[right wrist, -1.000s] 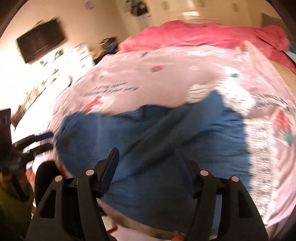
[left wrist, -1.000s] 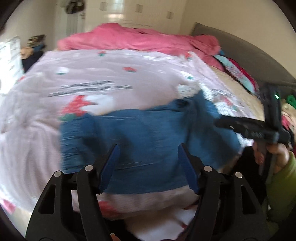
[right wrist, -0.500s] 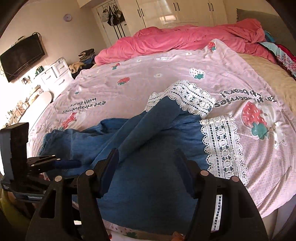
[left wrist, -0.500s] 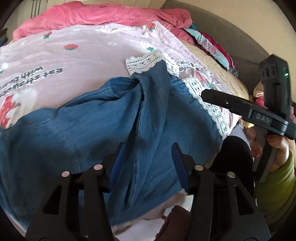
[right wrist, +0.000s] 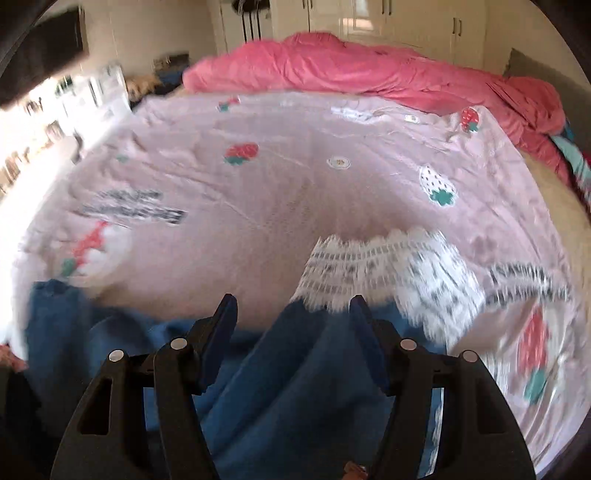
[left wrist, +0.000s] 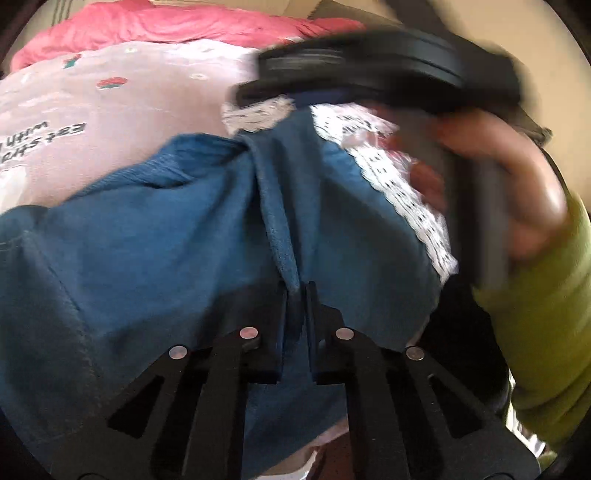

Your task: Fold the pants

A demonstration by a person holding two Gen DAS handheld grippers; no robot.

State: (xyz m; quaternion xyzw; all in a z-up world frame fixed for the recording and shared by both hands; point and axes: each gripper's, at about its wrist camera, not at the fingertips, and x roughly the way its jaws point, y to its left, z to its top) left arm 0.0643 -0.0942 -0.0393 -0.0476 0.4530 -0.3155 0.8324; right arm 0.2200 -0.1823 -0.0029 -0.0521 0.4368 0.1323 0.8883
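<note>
Place: a bedroom in a home.
Bed: a wide bed point(right wrist: 554, 206) fills the room, spread with a pale pink strawberry-print cover point(right wrist: 295, 192).
Bedding: a rumpled pink duvet point(right wrist: 369, 70) is heaped along the far side.
Headboard: grey and padded point(right wrist: 532, 70), on the right.
Storage: cream wardrobe doors point(right wrist: 424, 26) line the back wall.
Wall: a dark flat screen point(right wrist: 44, 51) hangs on the left, above cluttered white shelves point(right wrist: 55, 118), blurred.

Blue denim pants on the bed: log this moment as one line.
left tool: shut on ridge of blue denim pants | right tool: open above lace-trimmed leg | pants: crumpled on pink strawberry-print bedspread
</note>
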